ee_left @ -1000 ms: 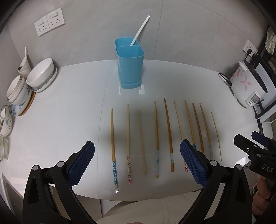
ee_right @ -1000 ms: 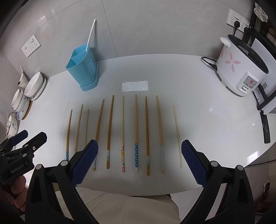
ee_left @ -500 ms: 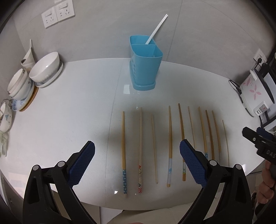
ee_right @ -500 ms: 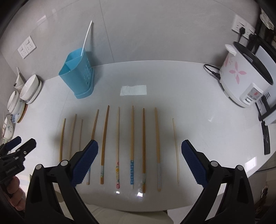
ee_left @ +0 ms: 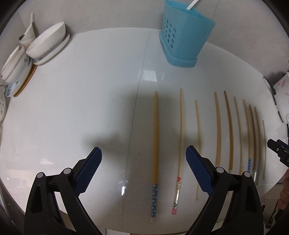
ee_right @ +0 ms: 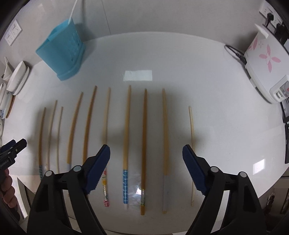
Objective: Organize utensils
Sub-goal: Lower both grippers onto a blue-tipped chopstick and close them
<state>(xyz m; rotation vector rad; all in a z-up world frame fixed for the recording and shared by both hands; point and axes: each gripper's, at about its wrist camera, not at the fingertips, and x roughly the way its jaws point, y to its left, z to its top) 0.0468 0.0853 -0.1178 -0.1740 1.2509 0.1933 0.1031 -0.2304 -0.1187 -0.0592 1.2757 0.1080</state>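
**Chopsticks all still on the counter**

Ten chopsticks [ee_right: 144, 148] lie in a neat row along the near edge of the white counter [ee_left: 90, 99], none sorted yet. The blue holder [ee_left: 184, 36] stands far back by the wall with only one white stick [ee_right: 73, 10] poking out of it. Both grippers hang over the row empty: the left gripper [ee_left: 143, 159] wide open over the leftmost two, the right gripper [ee_right: 146, 155] over three further right, both sets of jaws just closing a little

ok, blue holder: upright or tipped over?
Upright. The blue holder stands on its base on the white counter, open top up, a white stick in it.
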